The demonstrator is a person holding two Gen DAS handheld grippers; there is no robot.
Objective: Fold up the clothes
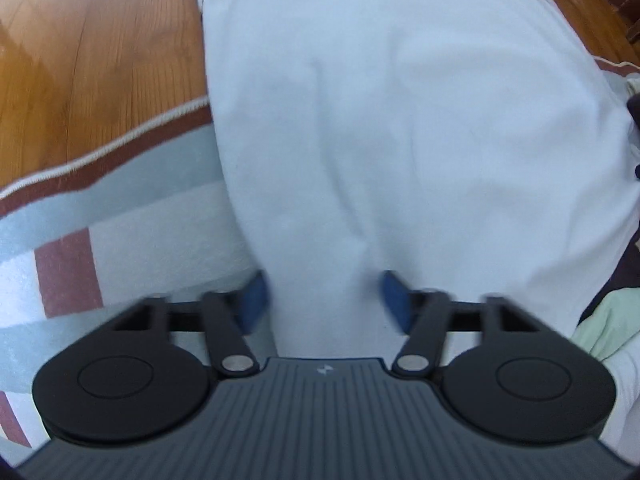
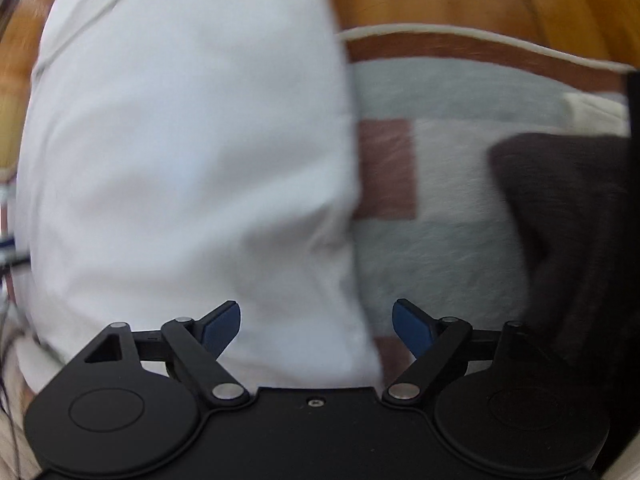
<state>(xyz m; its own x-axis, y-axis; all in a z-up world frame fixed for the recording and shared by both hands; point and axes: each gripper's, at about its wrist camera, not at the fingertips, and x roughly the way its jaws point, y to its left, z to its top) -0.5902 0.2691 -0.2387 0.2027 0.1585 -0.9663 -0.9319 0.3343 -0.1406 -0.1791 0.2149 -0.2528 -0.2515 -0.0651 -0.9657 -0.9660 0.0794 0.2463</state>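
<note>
Lying flat, smooth white garment (image 1: 400, 140)

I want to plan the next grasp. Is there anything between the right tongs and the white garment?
Nothing visible. The right tongs stand open directly over the side edge of the white garment, which lies on the patterned rug. The dark cloth lies apart, off to the side.

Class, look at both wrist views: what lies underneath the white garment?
The white garment lies on a patterned rug of grey and reddish-brown blocks, its far end reaching onto the wooden floor. The covered rug and floor cannot be seen.
</note>
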